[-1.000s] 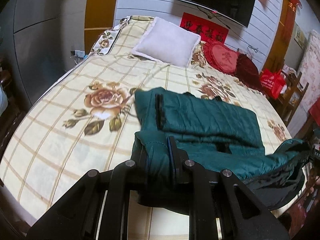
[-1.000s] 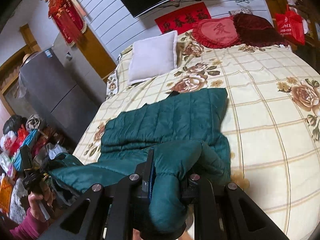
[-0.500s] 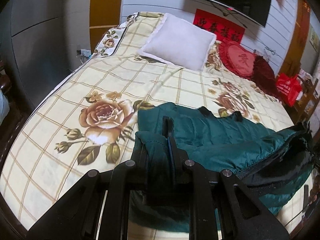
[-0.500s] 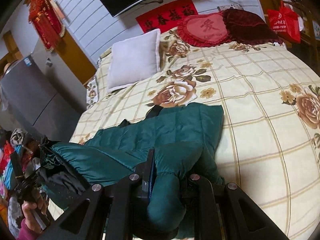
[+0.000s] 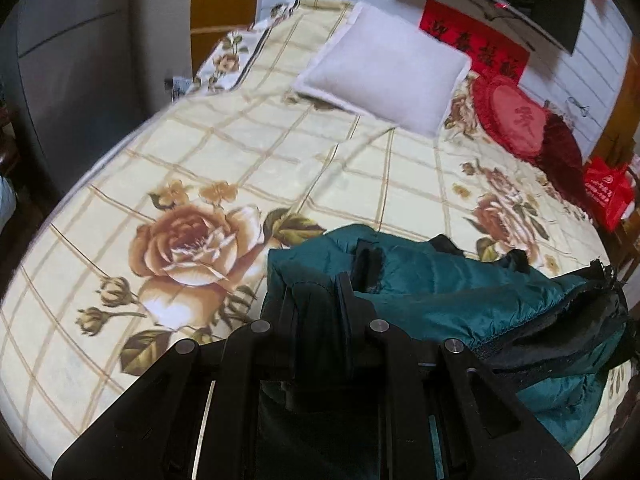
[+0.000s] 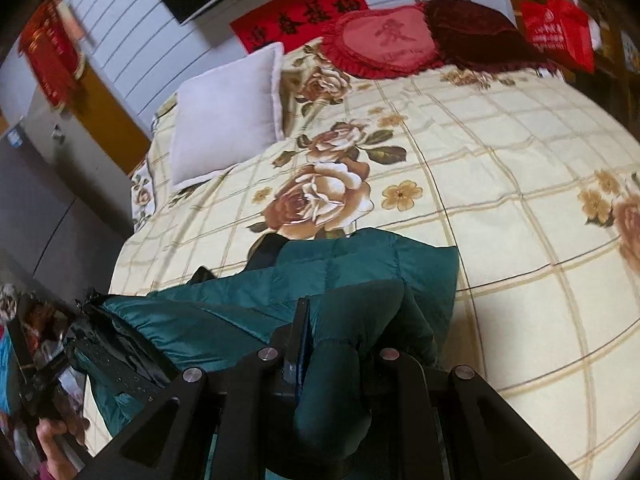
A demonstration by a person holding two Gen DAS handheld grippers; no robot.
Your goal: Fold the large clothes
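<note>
A dark green quilted jacket (image 5: pixel 452 288) lies on a floral bed sheet (image 5: pixel 208 168) near the bed's front edge. It also shows in the right wrist view (image 6: pixel 352 264). My left gripper (image 5: pixel 316 296) is shut on a bunched edge of the jacket at its left end. My right gripper (image 6: pixel 340 312) is shut on a thick fold at its right end. Both hold the near edge lifted, so the jacket hangs folded between them with its black lining (image 5: pixel 560 344) showing.
A white pillow (image 5: pixel 384 72), a red heart cushion (image 5: pixel 516 120) and a dark red cushion (image 6: pixel 476 36) lie at the head of the bed. A red bag (image 5: pixel 608 192) stands beside the bed. A grey cabinet (image 5: pixel 72 60) is on the left.
Both grippers have carried the jacket's near edge forward over the rest, toward the pillows. Less of the flat quilted part shows and the lining side has turned up.
</note>
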